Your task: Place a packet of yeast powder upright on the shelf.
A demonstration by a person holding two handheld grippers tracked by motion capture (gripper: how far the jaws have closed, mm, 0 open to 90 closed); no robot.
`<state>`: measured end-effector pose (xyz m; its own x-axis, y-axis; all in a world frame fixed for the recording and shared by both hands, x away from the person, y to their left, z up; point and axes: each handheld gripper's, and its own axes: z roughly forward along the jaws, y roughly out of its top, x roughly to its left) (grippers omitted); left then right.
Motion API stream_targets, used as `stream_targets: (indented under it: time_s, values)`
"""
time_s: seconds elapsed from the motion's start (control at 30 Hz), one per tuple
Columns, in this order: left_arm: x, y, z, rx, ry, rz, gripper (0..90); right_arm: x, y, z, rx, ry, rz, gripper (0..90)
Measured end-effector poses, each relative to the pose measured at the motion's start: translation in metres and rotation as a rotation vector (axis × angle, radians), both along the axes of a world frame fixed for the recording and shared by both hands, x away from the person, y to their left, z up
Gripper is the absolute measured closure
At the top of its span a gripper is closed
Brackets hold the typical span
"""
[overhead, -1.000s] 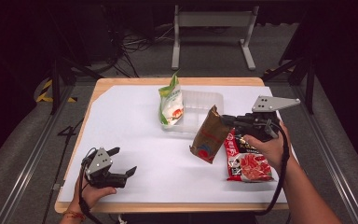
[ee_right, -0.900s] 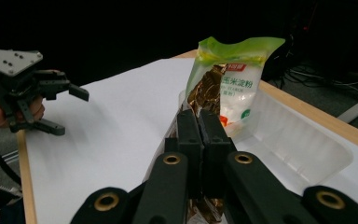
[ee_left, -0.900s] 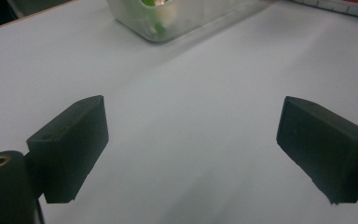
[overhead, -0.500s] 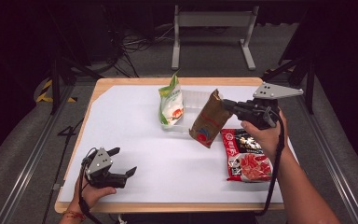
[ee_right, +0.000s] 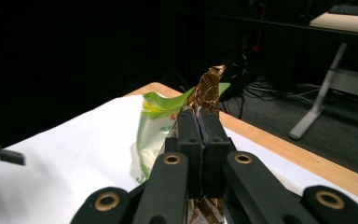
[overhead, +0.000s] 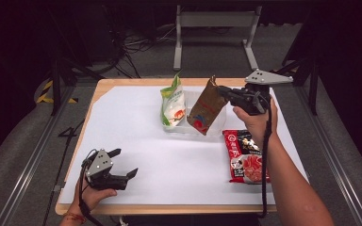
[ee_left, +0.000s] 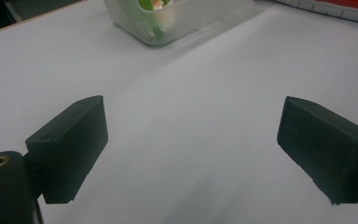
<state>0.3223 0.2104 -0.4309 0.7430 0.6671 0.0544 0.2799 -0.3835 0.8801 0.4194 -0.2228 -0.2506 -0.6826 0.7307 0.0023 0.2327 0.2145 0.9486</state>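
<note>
A brown snack bag is pinched near its top edge by the tightly closed jaws of the right gripper and is held tilted above a clear plastic tub at the far side of the white-covered table. A green and white bag stands upright in the tub's left end. A red packet lies flat on the table just beside the tub. The left gripper is held low at the table's near left corner, its jaws wide apart with nothing between them.
</note>
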Motion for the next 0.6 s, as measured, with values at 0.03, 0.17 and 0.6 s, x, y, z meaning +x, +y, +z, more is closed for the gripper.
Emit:
stream_targets:
  time_s: [0.03, 0.17, 0.6]
  values:
    - [0.0, 0.0, 0.0, 0.0, -0.001, 0.001, 9.4, 0.004, 0.002, -0.001, -0.004, 0.003, -0.015, 89.3]
    - [-0.001, -0.001, 0.0, 0.002, 0.002, -0.002, 9.3, 0.014, 0.004, -0.003, 0.014, 0.017, -0.057, 89.3]
    - [-0.001, 0.0, 0.0, -0.002, -0.003, -0.01, 9.3, 0.039, 0.026, -0.01, -0.026, 0.028, -0.17, 89.3]
